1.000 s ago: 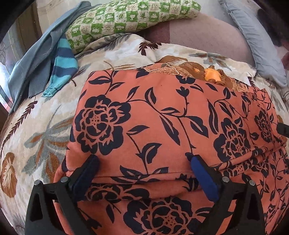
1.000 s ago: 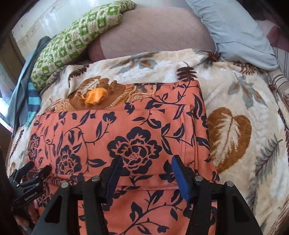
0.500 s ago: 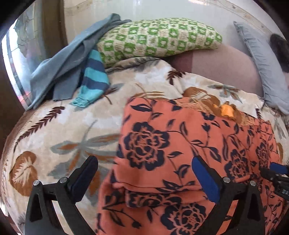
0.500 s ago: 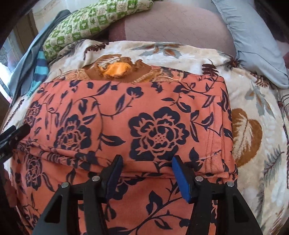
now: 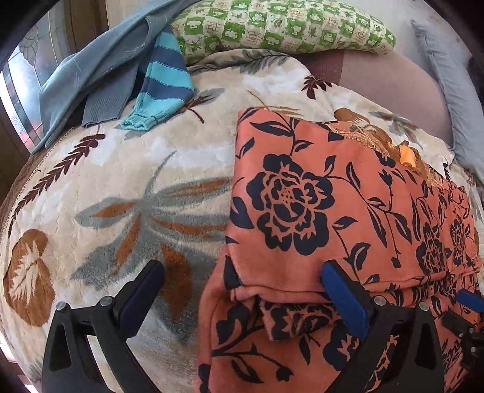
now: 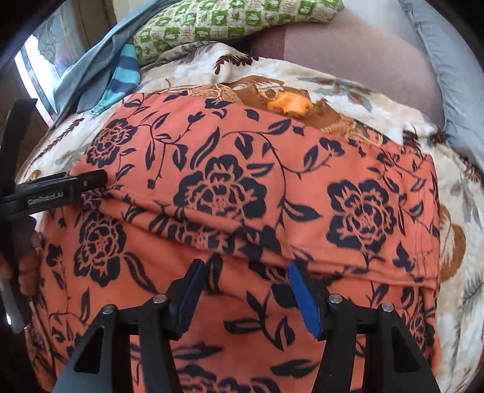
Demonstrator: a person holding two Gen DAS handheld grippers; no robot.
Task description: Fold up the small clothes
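An orange garment with dark navy flowers (image 5: 317, 217) lies folded over on a floral blanket; it fills the right wrist view (image 6: 242, 187). A folded edge runs across it near both grippers. A brown and orange embroidered piece (image 6: 290, 104) shows at its far edge. My left gripper (image 5: 242, 290) is open, straddling the garment's left edge, right finger over the fold, left finger over the blanket. My right gripper (image 6: 246, 290) is open and empty just over the fold. The left gripper's finger shows at the left of the right wrist view (image 6: 60, 189).
The cream floral blanket (image 5: 121, 196) covers the bed. A blue-grey garment and a striped teal sleeve (image 5: 160, 81) lie at the far left. A green checked pillow (image 5: 281, 27) and a grey-blue pillow (image 6: 447, 60) lie at the back.
My left gripper has moved left, from the middle of the garment to its left edge. My right gripper has also shifted left along the fold. Both stay open.
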